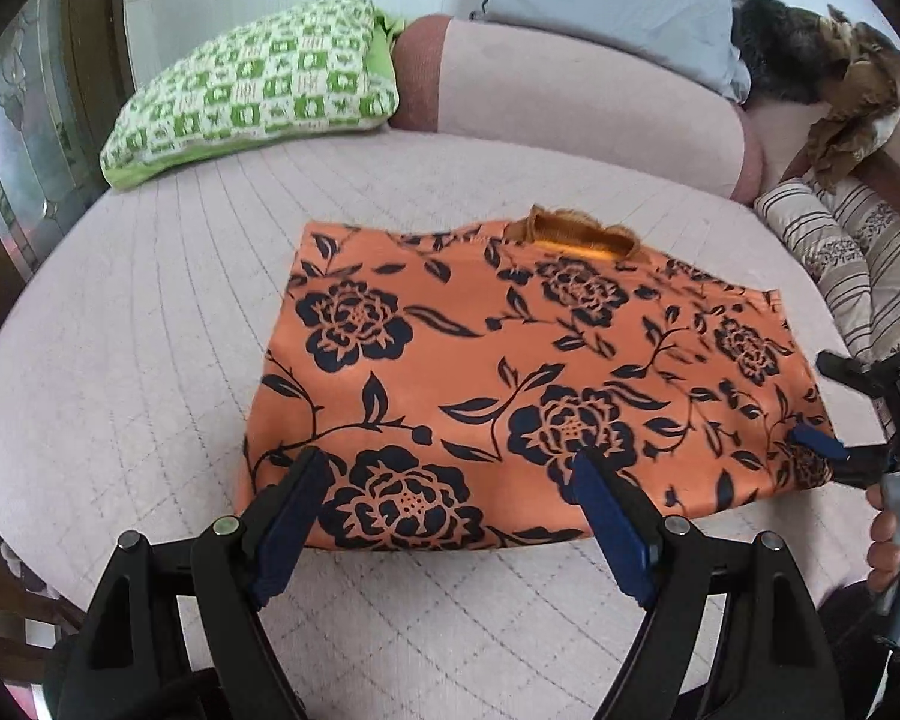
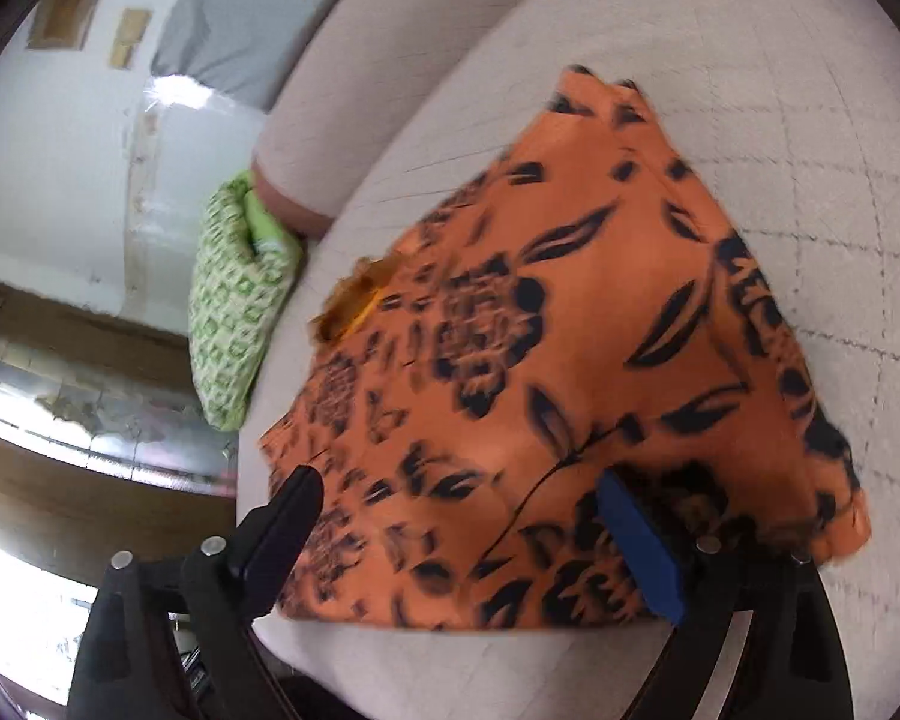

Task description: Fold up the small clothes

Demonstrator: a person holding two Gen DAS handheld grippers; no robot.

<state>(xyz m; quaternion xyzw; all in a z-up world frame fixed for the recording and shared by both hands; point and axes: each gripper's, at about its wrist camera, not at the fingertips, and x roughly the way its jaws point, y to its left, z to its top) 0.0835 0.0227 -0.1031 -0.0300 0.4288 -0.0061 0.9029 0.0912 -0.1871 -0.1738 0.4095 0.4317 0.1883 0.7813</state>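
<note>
Orange floral garment [image 1: 528,384] flat on sofa seat [image 1: 150,324]; left gripper [image 1: 450,468] spread over near hem, right gripper [image 2: 459,489] spread (view blurred), bare seat leftward.

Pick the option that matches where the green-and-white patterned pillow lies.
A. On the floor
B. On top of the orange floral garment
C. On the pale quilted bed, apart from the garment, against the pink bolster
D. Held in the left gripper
C: the green-and-white pillow lies on the quilted bed, clear of the orange floral garment, its end against the pink bolster.
</note>
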